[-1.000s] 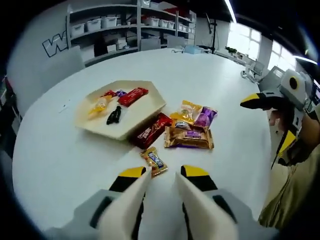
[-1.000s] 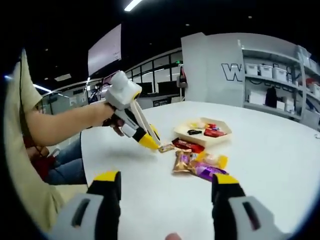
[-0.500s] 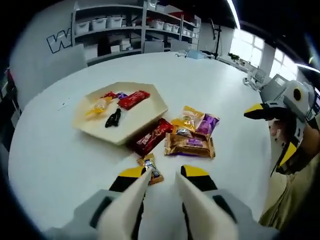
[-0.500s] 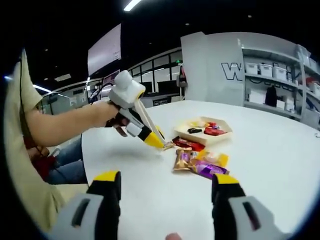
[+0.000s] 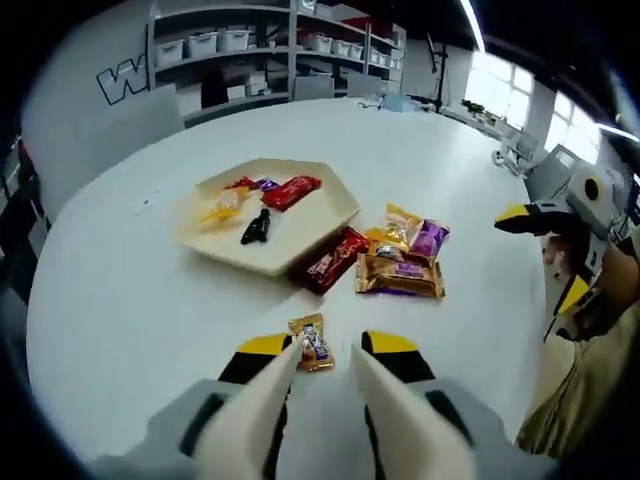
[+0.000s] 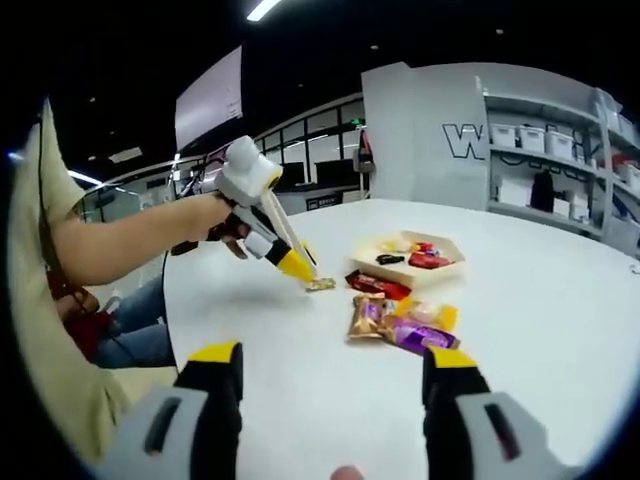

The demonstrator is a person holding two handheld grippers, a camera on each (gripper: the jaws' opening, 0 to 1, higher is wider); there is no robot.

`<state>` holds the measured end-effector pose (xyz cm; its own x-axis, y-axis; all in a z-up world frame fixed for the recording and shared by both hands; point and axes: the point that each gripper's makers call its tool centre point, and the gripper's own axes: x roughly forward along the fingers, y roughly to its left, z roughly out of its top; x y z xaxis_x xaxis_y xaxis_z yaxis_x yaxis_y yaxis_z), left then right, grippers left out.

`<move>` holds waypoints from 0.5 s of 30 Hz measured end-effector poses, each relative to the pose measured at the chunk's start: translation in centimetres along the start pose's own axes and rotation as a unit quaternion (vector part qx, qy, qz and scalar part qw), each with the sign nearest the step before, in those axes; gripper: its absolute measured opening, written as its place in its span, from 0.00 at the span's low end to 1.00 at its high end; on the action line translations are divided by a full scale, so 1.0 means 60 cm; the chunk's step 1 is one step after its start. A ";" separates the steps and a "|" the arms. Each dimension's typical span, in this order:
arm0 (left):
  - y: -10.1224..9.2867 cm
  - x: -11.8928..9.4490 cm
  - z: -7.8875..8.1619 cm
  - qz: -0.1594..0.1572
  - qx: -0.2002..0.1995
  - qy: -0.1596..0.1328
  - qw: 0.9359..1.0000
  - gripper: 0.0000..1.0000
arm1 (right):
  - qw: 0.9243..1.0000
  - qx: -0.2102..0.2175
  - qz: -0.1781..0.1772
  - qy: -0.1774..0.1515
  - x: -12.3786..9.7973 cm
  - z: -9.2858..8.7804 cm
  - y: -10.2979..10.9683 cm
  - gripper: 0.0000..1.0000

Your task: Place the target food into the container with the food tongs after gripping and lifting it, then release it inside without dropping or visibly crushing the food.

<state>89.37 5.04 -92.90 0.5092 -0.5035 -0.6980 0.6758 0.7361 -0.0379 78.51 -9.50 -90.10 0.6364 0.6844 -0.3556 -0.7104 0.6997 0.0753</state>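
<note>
Small gold-wrapped candy (image 5: pixel 311 342) with blue label, flat on the table between the left jaw tips, beige hexagonal tray (image 5: pixel 330 213) well beyond, several wrapped sweets inside

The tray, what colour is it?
The tray is pale cream, best seen in the left gripper view.

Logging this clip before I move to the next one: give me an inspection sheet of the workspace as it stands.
Surface: white round table, bare apart from the snacks.
Job's things: hexagonal tray holding several wrapped sweets; small gold-wrapped candy lying on the table between the left gripper tips, not lifted.
Clutter: red bar against the tray; brown, yellow and purple packets beside it.
Grippers: left slightly open around the candy; right gripper open, off the snacks.
Cables: nothing seen.
Surroundings: shelving with bins, windows.
</note>
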 end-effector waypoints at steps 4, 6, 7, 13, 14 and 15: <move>0.007 0.004 0.000 0.014 -0.013 0.000 1.000 0.26 | 1.000 -0.001 0.001 0.000 0.000 0.001 0.001 0.71; 0.008 0.007 0.001 0.018 -0.018 -0.001 1.000 0.26 | 1.000 -0.001 0.000 0.000 -0.002 0.001 0.000 0.71; 0.005 0.009 0.002 0.016 -0.020 -0.001 1.000 0.26 | 1.000 -0.001 0.000 -0.001 -0.003 0.002 0.000 0.71; 0.003 0.022 -0.001 0.019 -0.026 0.005 0.999 0.26 | 1.000 0.000 -0.001 0.000 -0.004 -0.001 0.000 0.71; 0.006 0.023 -0.002 0.026 -0.024 0.008 0.999 0.26 | 1.000 0.000 0.000 -0.001 -0.004 -0.001 0.001 0.72; 0.007 0.024 -0.003 0.029 -0.021 0.009 0.999 0.26 | 1.000 0.001 0.001 -0.003 -0.003 0.000 0.002 0.72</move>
<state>90.29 4.70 -94.07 0.5371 -0.4512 -0.7127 0.6224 0.7822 -0.0261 78.28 -9.55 -90.02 0.6365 0.6875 -0.3496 -0.7115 0.6983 0.0780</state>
